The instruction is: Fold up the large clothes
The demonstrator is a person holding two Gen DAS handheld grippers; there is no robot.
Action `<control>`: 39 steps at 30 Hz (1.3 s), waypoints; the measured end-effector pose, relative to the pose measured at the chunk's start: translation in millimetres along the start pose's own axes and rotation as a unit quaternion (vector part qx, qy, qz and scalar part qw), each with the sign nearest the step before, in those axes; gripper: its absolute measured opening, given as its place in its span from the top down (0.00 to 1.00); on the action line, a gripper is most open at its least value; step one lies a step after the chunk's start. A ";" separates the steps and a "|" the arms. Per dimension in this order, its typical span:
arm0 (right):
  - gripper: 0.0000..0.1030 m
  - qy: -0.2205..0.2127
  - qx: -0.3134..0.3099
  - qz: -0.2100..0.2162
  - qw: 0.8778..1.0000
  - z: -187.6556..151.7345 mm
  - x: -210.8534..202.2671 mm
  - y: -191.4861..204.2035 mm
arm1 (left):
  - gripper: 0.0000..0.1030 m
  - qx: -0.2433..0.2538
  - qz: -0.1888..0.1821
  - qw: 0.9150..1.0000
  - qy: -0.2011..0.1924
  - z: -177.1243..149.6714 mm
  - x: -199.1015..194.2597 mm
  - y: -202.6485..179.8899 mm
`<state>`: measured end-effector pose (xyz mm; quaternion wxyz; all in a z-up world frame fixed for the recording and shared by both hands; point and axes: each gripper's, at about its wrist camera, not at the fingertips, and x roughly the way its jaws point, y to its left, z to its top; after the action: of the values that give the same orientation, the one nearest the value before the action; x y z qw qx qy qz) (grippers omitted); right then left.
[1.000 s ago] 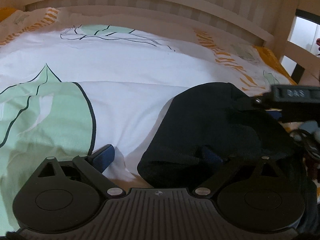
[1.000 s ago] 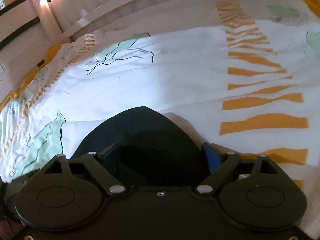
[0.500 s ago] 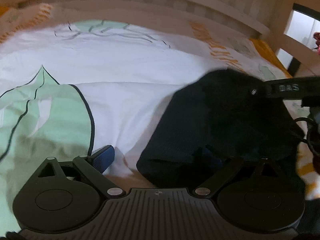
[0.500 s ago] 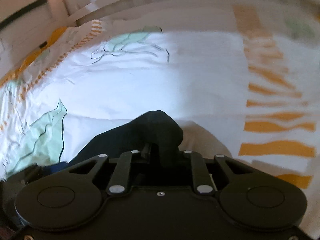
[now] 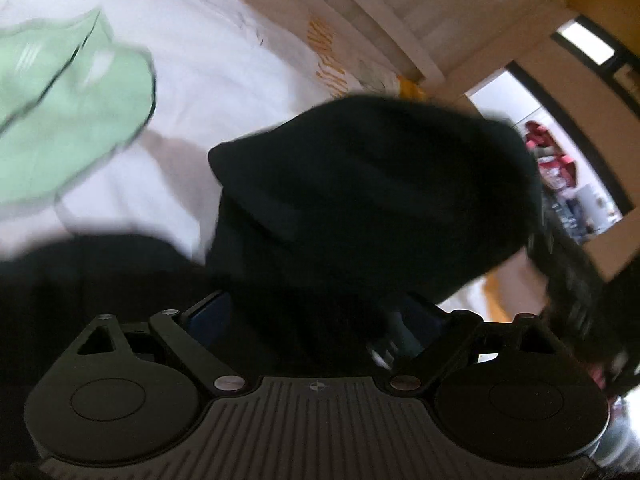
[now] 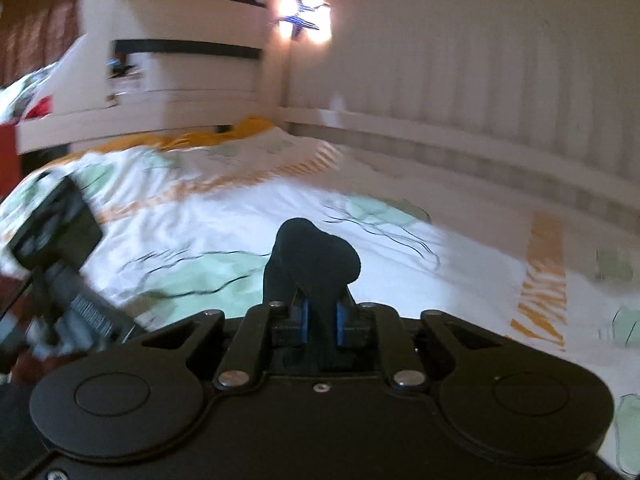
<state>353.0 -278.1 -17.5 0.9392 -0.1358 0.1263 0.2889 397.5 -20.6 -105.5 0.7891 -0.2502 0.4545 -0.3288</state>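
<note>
- right now the right hand-held gripper (image 6: 320, 322) is pinching a fold of the dark garment (image 6: 314, 262); its blue pads (image 6: 303, 317) are pressed against the cloth from both sides, and a rounded bunch of fabric stands up just beyond the fingertips.
- the left hand-held gripper (image 5: 316, 308) has its jaws spread wide, with the dark garment (image 5: 372, 200) filling the gap between them; only the left blue pad (image 5: 208, 314) shows clearly, and the cloth hides the other side.
- from the left wrist view the garment is a big dark mound raised above the bed (image 5: 224, 60), blurred along its edges, with more dark cloth spilling to the near left.
- the bed cover (image 6: 224, 236) is white with pale green leaf shapes and orange stripes, and lies under and beyond the garment in both views.
- at the left edge of the right wrist view, the other gripper's body (image 6: 60, 240) is blurred and tilted.
- a lit star lamp (image 6: 302, 20) hangs on the far wall, above the pale bed frame (image 6: 460, 140).
</note>
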 end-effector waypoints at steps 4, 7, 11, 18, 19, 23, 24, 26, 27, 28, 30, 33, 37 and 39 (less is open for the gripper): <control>0.84 0.021 -0.067 0.017 0.997 -25.7 -38.7 48.9 | 0.06 -0.039 -0.025 0.999 0.016 -36.2 -23.6 15.2; 0.84 0.048 -0.128 0.032 0.990 -54.6 -58.6 90.9 | 0.05 -0.044 -0.015 0.999 0.029 -61.1 -34.4 23.6; 0.83 0.084 -0.194 0.051 0.976 -88.6 -69.4 135.9 | 0.05 -0.064 -0.017 0.998 0.022 -72.4 -40.7 29.8; 0.42 0.113 -0.120 0.067 0.984 -97.0 -88.6 146.9 | 0.04 -0.085 -0.013 0.996 0.000 -61.4 -41.7 22.9; 0.40 0.110 -0.091 0.068 0.987 -92.1 -94.1 142.3 | 0.04 -0.084 -0.011 0.996 0.000 -62.5 -42.2 21.7; 0.37 0.111 0.030 0.056 0.992 -77.5 -105.7 116.1 | 0.00 -0.078 -0.003 0.997 0.003 -67.9 -37.7 19.7; 0.37 0.110 0.078 0.051 0.989 -74.6 -104.9 105.1 | 0.00 -0.078 -0.005 0.997 0.003 -70.9 -37.2 18.4; 0.37 0.111 0.171 0.041 0.978 -75.7 -100.6 86.5 | 0.00 -0.078 -0.008 0.997 0.002 -72.5 -34.3 16.1; 0.36 0.116 0.217 0.032 0.969 -76.8 -97.8 77.2 | 0.00 -0.075 -0.005 0.997 0.000 -72.7 -33.9 14.8; 0.36 0.120 0.258 0.027 0.958 -78.8 -93.0 68.1 | 0.01 -0.069 -0.002 0.998 -0.001 -73.2 -33.8 13.9; 0.36 0.129 0.305 0.015 0.944 -84.1 -89.1 60.4 | 0.02 -0.055 0.004 0.998 0.000 -73.2 -32.2 10.4; 0.36 0.143 0.329 -0.003 0.934 -89.2 -76.6 55.6 | 0.44 -0.041 0.005 0.999 0.000 -74.2 -31.3 5.8; 0.36 0.155 0.366 -0.017 0.918 -99.7 -67.1 47.9 | 0.69 -0.026 -0.011 1.000 0.011 -79.4 -24.2 -0.2; 0.36 0.156 0.384 -0.024 0.910 -102.9 -62.0 42.7 | 0.77 -0.017 -0.005 1.000 0.008 -82.4 -22.7 -3.5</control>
<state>262.4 -309.4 -101.5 0.8937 0.1889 0.3695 0.1707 315.4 -14.0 -128.6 0.7793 -0.2637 0.4651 -0.3270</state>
